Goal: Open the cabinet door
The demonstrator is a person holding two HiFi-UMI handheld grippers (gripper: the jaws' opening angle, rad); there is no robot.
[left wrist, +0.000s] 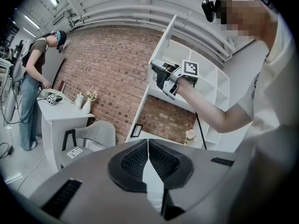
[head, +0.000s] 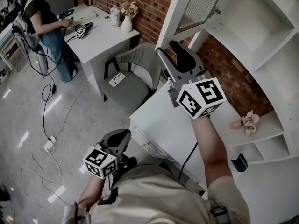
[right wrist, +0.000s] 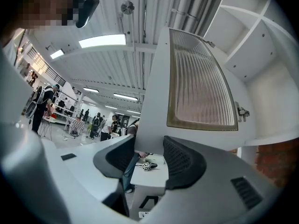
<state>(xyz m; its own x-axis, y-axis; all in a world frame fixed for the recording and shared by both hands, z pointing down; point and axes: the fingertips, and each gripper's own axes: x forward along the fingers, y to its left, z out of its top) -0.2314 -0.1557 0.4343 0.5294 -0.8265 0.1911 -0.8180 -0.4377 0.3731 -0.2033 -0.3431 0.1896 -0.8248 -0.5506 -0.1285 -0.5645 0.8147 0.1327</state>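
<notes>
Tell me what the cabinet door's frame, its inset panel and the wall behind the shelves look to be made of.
Cabinet door frame: smooth matte white, likely painted or laminated board; no grain shows.
Inset panel: probably reeded glass, with fine vertical ribs and a translucent grey look; could be acrylic.
Wall: exposed red brick, mortar lines visible.

right arm [head: 206, 141] reaches up, right gripper [head: 170, 50] just under the cabinet door [head: 196, 8], jaws wide apart, pads pressing nothing. left gripper [head: 122, 136] hangs well below the door, close to the torso, jaws together, empty.
</notes>
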